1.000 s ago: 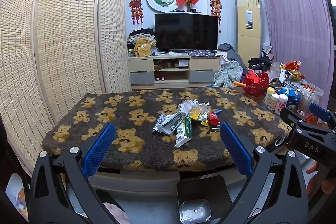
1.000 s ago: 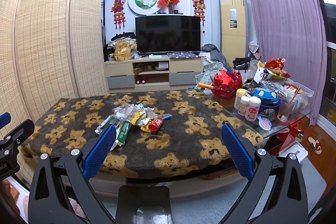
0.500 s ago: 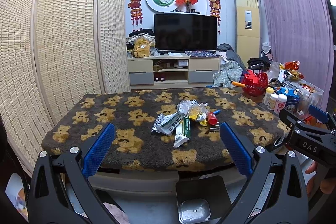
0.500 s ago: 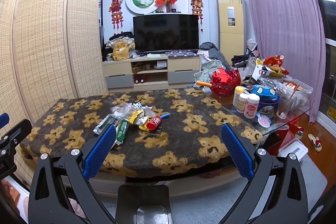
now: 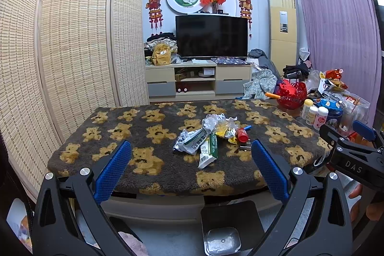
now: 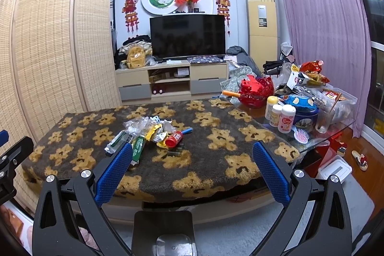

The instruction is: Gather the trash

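Short of the desk [image 5: 153, 160], both grippers, left [image 5: 191, 158] and right [image 6: 192, 160], hang with jaws apart; the trash pile [image 5: 211, 136] calls for a level approach, loose wrappers first.

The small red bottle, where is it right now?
In both wrist views the small red bottle lies on the bear-print blanket, at the right edge of the wrapper pile, beside a yellow wrapper.

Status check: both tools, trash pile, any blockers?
Left tool open, empty, short of the table. Right tool same. Trash pile untouched mid-blanket. Nothing between tools and pile.
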A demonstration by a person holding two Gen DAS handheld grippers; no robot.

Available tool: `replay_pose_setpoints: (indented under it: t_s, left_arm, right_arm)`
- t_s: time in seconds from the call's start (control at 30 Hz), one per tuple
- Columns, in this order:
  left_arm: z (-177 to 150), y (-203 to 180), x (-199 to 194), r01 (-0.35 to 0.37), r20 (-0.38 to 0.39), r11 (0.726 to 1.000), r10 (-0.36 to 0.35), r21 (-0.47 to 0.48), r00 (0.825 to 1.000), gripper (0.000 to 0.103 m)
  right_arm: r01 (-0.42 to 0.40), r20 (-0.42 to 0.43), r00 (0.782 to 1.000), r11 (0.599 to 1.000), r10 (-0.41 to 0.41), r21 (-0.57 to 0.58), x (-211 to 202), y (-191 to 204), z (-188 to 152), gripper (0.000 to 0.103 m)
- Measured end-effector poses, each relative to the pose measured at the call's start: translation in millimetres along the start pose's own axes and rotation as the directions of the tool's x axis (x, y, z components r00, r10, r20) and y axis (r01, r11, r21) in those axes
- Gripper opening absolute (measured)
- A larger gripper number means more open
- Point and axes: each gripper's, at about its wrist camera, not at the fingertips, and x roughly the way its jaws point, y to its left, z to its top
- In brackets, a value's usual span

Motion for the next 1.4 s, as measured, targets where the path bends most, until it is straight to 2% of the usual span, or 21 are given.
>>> replay_pose_setpoints:
  t_s: [0.27,0.5,0.7,0.87,0.93,1.1,1.27,1.4]
  left_arm:
    - [-3,-1,6,-0.015,-0.021,1.0,0.015,0.001,1.0,0.095]
    - [-12,6,33,-0.043,-0.08,0.999,0.046,0.031,0.996,0.095]
    - [-28,18,75,-0.008,-0.163,1.0,0.008,0.0,0.987,0.095]
    - [-41,14,119,-0.007,-0.245,0.999,0.015,0.035,0.969,0.095]
    - [-45,13,138,0.01,-0.279,0.999,0.001,0.037,0.96,0.095]
    - [-54,8,178,0.034,-0.348,0.998,-0.011,0.061,0.938,0.095]
    - [-61,5,217,0.063,-0.404,0.997,-0.043,0.037,0.914,0.094]
    - [-64,0,244,0.098,-0.434,0.995,-0.083,0.012,0.897,0.094]
  right_arm:
    - [-0.01,-0.001,1.0,1.0,0.01,0.014,3,-3,-1,0.1]
    - [-0.023,-0.023,0.999,1.0,0.023,0.011,29,-11,-8,0.1]
    - [-0.077,-0.121,0.989,0.995,0.084,0.056,80,-16,-29,0.1]
    - [-0.105,-0.173,0.978,0.992,0.115,0.065,118,-13,-43,0.1]
    - [-0.134,-0.214,0.966,0.989,0.144,0.061,137,-9,-46,0.1]
    - [-0.108,-0.322,0.94,0.993,0.117,0.046,188,-4,-52,0.1]
    - [-0.084,-0.341,0.936,0.996,0.091,0.035,231,-3,-47,0.1]
    - [-0.124,-0.345,0.929,0.991,0.134,0.053,261,6,-36,0.1]
